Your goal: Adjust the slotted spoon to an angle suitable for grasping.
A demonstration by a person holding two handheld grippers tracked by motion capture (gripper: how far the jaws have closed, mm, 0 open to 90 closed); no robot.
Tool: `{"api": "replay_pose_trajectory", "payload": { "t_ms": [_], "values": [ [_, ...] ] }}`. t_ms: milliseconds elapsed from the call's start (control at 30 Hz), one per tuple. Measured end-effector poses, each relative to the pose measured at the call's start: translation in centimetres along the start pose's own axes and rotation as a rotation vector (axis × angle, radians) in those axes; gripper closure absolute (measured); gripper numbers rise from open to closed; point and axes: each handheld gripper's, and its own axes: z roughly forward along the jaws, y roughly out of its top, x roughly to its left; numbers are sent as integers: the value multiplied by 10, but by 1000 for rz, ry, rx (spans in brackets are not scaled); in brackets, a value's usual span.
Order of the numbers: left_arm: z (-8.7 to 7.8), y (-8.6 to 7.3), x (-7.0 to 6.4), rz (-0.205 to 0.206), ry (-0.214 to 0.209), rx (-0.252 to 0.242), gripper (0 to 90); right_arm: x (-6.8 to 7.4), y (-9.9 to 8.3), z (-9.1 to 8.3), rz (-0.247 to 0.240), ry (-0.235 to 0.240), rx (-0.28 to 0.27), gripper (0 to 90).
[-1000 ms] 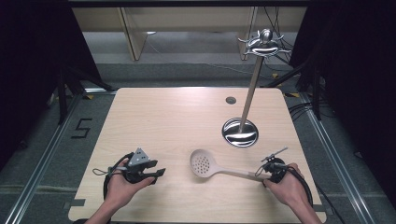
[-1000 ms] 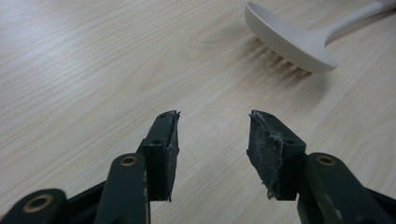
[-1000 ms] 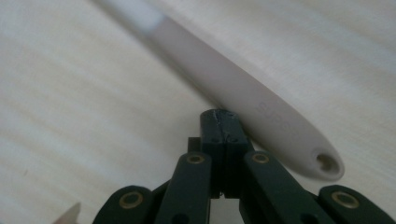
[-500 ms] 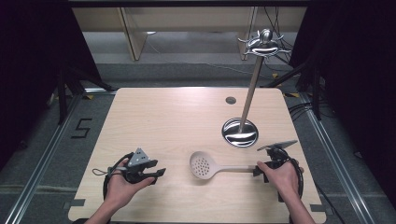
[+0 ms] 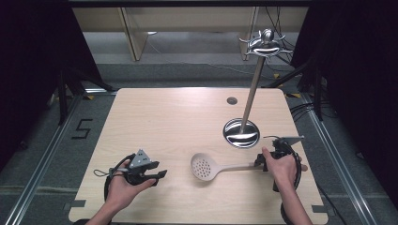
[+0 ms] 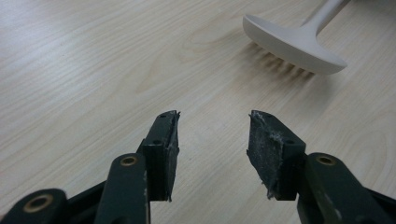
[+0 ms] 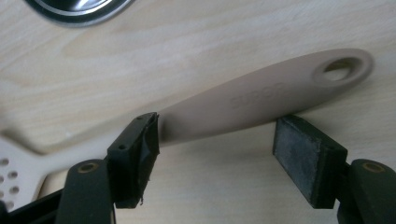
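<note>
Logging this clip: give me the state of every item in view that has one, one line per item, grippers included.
Slotted spoon: lying flat on the table, bowl up, handle between the right gripper's open jaws, not clamped.
Utensil stand: upright on its round base, hooks on top bare.
Left gripper: open, holding nothing, low over the wood, short of the spoon's bowl.
Right gripper: open, jaws either side of the spoon handle.
</note>
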Motion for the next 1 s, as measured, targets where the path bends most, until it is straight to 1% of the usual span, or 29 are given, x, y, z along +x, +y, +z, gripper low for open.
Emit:
{"api": "replay_pose_trajectory", "payload": {
  "t_ms": [33,67,133,167,200,233,267,300,333,367,400,433,467,500,533,567,600,633,667,700,733,767,800,833,867,900,933,967,1000],
  "values": [
    [1,0,-1,-17,-8,-8,520,-2,2,0,-7,-1,-16,318],
    [1,-1,-2,-24,-7,-6,521,2,2,0,61,-9,-6,314],
    [1,-1,-2,-15,-6,-5,522,-1,6,2,5,-31,-32,299],
    [0,0,-1,4,-9,3,522,3,7,1,64,-30,1,289],
    [0,0,-1,3,-8,4,523,1,9,1,6,-41,-2,278],
    [1,0,-1,3,-8,5,523,4,10,1,49,-38,6,268],
    [1,0,-1,4,-7,6,524,1,12,2,-4,-50,-9,264],
    [1,-1,-2,4,-8,6,524,7,14,2,71,-35,5,258],
    [1,-1,-2,-5,-5,5,524,10,15,2,95,-49,20,256],
    [1,-1,-3,-15,-12,7,525,6,16,3,29,-53,0,257],
    [2,-1,-2,-12,-5,9,525,7,17,4,53,-50,-8,261],
    [1,-1,-2,-9,-5,11,525,7,18,6,66,-42,-31,262],
    [1,-1,-3,-14,-9,8,526,8,19,6,93,-32,-20,262],
    [1,-2,-2,-13,-8,10,526,7,20,7,82,-34,-38,263],
    [1,-2,-2,-8,-8,11,527,7,21,7,100,-31,-29,261],
    [1,-1,-1,7,-8,7,527,4,23,5,35,-57,-26,256],
    [1,-1,-1,5,-12,11,527,8,23,7,89,-52,-25,248],
    [1,-1,-1,4,-12,11,528,11,24,8,108,-63,-21,242],
    [1,-1,-1,7,-9,14,528,10,25,9,73,-71,-35,238],
    [1,-1,-1,6,-6,11,528,13,27,7,91,-75,-11,237],
    [1,-1,-2,-1,-8,10,529,12,28,7,75,-80,0,236],
    [1,-2,-2,-13,-10,7,529,13,29,8,66,-87,-3,236],
    [1,-1,-1,7,-14,8,529,15,30,8,86,-86,-1,236],
    [1,-1,-1,3,-14,10,529,14,30,9,63,-85,-13,237],
    [1,-2,-1,5,-13,10,530,12,32,9,29,-99,-12,239],
    [1,-2,-1,-1,-10,7,530,15,32,9,64,-95,-1,241],
    [1,-2,0,9,-5,15,530,13,34,10,25,-103,-15,243],
    [1,-2,-1,-4,-13,4,530,17,35,9,61,-133,0,244],
    [1,-2,-1,-5,-15,3,530,17,35,10,29,-154,-6,244]
  ]
}}
